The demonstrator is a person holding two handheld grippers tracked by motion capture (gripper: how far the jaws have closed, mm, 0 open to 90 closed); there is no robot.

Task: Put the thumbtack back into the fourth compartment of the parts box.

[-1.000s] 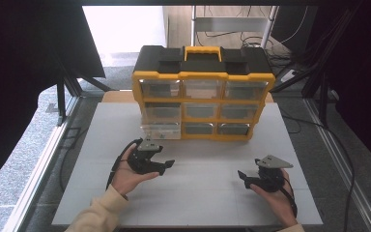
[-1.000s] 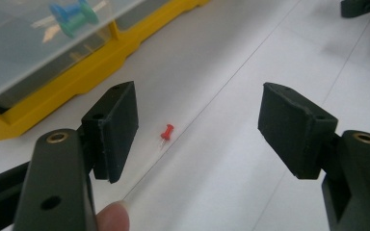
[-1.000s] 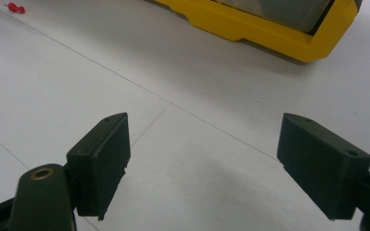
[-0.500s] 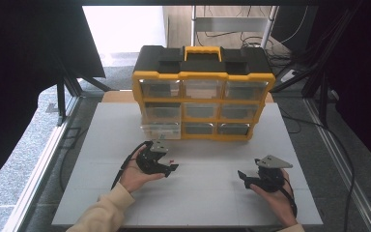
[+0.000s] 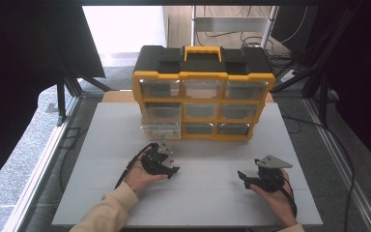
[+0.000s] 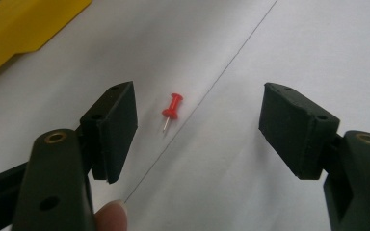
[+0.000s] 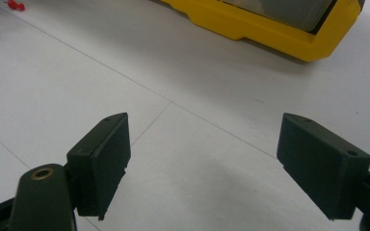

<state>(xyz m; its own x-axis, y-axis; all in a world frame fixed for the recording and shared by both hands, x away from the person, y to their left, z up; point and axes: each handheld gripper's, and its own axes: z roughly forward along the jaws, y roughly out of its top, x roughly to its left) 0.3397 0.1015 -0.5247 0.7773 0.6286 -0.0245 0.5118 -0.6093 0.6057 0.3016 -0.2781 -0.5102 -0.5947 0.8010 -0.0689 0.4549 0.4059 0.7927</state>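
Observation:
A small red pushpin (image 6: pixel 172 109) lies on its side on the white table (image 5: pixel 96 164). My left gripper (image 6: pixel 197 103) hovers low over it, open, with the pin between the jaws and nearer the left one; no pad touches it. From above, the left gripper (image 5: pixel 170 164) sits in front of the bottom-left drawer (image 5: pixel 160 130) of the yellow and black organizer (image 5: pixel 203 77), and that drawer is pulled out a little. My right gripper (image 5: pixel 245 179) rests at the front right, open with nothing in it. In its own view the right gripper (image 7: pixel 204 125) faces bare table, with the pushpin (image 7: pixel 15 6) far off.
The organizer's yellow base (image 7: pixel 270 24) stands just beyond the right gripper. Black metal frame legs (image 5: pixel 63 101) flank the table on both sides. Cables (image 5: pixel 348 183) lie on the floor at the right.
The left hand has come down toward the table and shifted a little right and nearer the front edge. The right hand has stayed put.

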